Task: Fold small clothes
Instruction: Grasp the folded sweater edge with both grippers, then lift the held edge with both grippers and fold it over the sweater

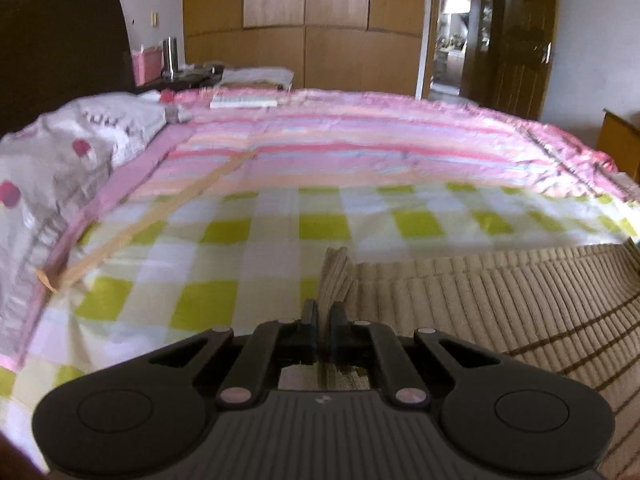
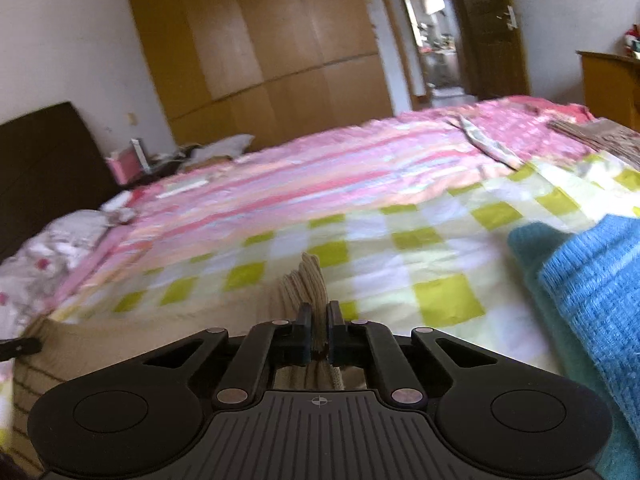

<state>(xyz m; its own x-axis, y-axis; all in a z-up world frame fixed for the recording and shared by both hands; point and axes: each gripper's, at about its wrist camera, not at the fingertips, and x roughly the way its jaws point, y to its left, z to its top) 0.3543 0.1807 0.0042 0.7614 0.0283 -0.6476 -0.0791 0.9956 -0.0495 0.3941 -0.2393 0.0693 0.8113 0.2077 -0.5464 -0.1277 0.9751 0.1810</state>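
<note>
A beige ribbed knit garment [image 1: 500, 312] with thin dark stripes lies on the green-checked bedspread [image 1: 248, 240]. My left gripper [image 1: 324, 312] is shut on a bunched edge of it, which sticks up between the fingers. In the right wrist view the same garment [image 2: 160, 332] spreads to the left, and my right gripper [image 2: 319, 316] is shut on another bunched edge. The tip of the left gripper [image 2: 18, 347] shows at the far left edge of the right wrist view.
A blue knit garment [image 2: 592, 292] lies on the bed to the right. A white pillow with pink dots [image 1: 60, 168] sits at the left by the dark headboard [image 1: 60, 40]. A pink striped blanket [image 1: 360, 140] covers the far half. A wooden wardrobe [image 1: 304, 24] and an open door [image 1: 520, 36] stand behind.
</note>
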